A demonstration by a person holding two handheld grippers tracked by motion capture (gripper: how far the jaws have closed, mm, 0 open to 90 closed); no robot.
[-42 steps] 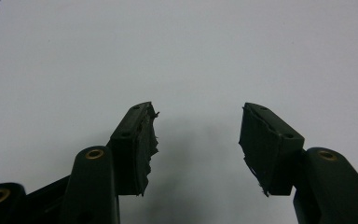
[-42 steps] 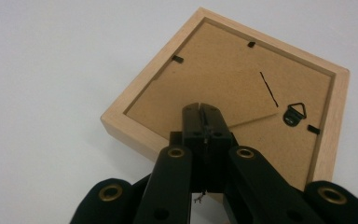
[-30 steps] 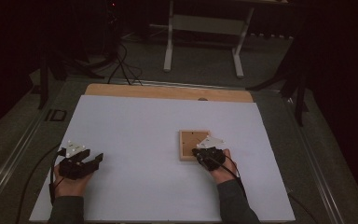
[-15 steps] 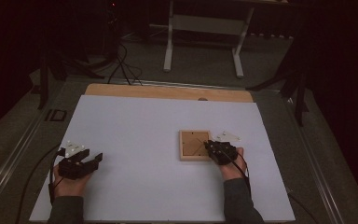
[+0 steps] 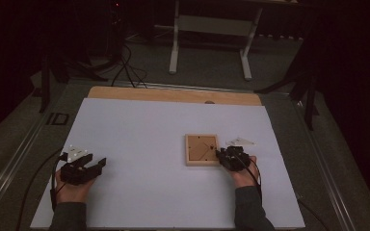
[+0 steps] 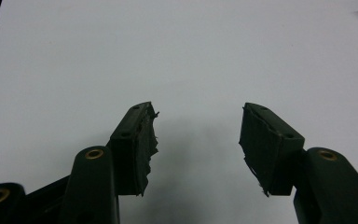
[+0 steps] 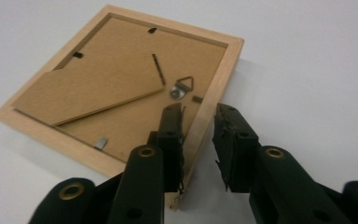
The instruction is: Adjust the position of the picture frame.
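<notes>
Right gripper (image 7: 199, 135) straddles the frame (image 7: 121, 79) rail at its right edge, jaws just opening, pads slack. Frame lies face-down, centre-right on the table (image 5: 139, 134). Judged light, stiff wood; glass likely fragile; thin rail the best hold. No writing legible. Left gripper (image 6: 198, 144) gapes, empty, well apart.

Picture frames: one, a wooden frame (image 5: 201, 149) lying back side up on the white sheet (image 5: 139, 139).
Fold-out stands on the frame's back: one (image 7: 91, 93).
Metal hanging loops on the back: one (image 7: 182, 87).
Small clips seen along the backing's edge: four.
Hand-held grippers: two, the left gripper (image 5: 95, 166) and the right gripper (image 5: 220, 154).
Grey three-cornered plates: two.
Hands: two.
White sheets on the table: one.
</notes>
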